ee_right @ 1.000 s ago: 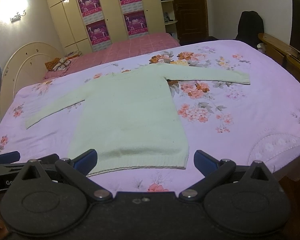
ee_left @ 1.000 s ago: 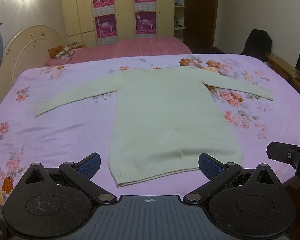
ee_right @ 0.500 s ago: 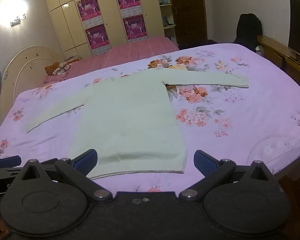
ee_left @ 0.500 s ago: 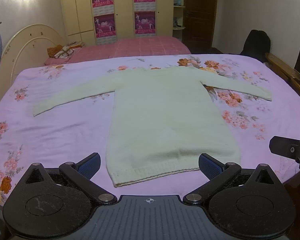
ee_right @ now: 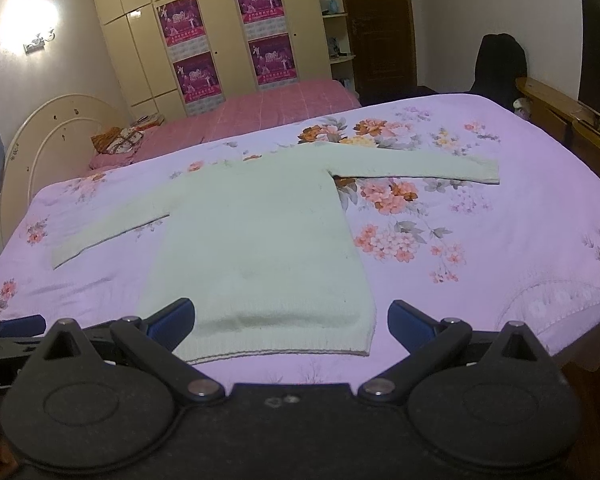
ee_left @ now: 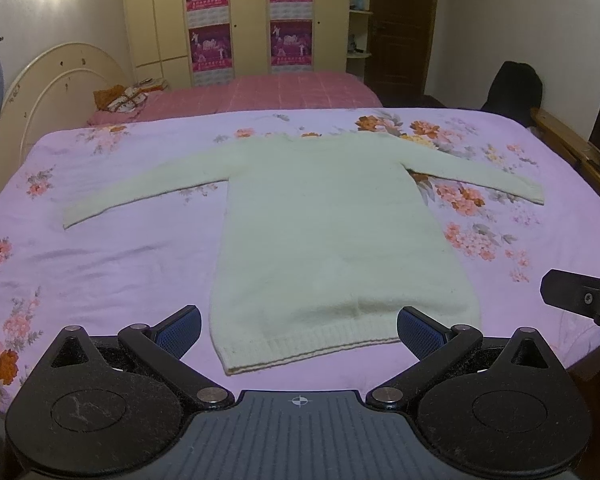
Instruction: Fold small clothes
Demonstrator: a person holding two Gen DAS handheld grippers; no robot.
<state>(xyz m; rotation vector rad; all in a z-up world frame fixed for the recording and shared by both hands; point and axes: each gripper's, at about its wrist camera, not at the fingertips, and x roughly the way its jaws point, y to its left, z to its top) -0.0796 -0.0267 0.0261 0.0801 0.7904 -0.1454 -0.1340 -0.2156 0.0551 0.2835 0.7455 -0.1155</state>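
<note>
On the bed [ee_left: 112,264] your sweater [ee_left: 324,240] lies flat — left gripper [ee_left: 299,325] and right gripper [ee_right: 291,322] both released, near its hem.

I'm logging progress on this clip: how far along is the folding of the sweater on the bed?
Done: the pale sweater lies flat on the floral bedspread, both sleeves spread out. In hand: nothing; the left tongs and right tongs are open above its hem, gripping no fabric. Left: every fold, both sleeves and body.
</note>
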